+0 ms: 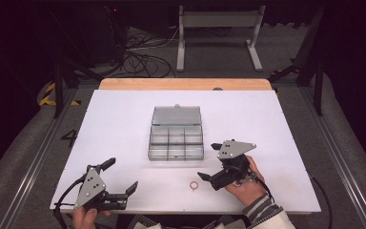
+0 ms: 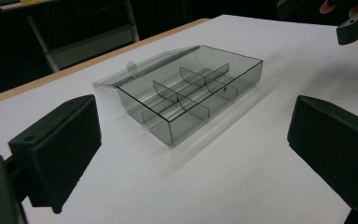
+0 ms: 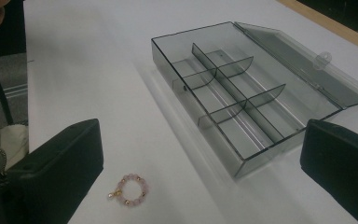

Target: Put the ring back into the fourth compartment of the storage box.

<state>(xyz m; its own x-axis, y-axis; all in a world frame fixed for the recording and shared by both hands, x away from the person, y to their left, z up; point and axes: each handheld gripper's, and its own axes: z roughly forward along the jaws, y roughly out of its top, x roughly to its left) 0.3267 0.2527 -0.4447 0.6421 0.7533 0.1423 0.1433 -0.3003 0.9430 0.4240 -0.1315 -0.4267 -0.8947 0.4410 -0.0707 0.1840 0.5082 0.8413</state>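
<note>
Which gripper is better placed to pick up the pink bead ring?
Right. The right gripper is open beside the bead ring, which lies between its jaws in the right gripper view. The left gripper is open but farther off.

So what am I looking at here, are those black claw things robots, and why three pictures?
No robot: a person holds two hand-operated tools. The left gripper and right gripper both stand open, holding nothing. One picture comes from a camera above the white table; the other two from cameras riding on each gripper, looking along its black jaws. On the table lie a clear compartment box, its lid folded back, and a small pink bead ring near the right gripper.
</note>
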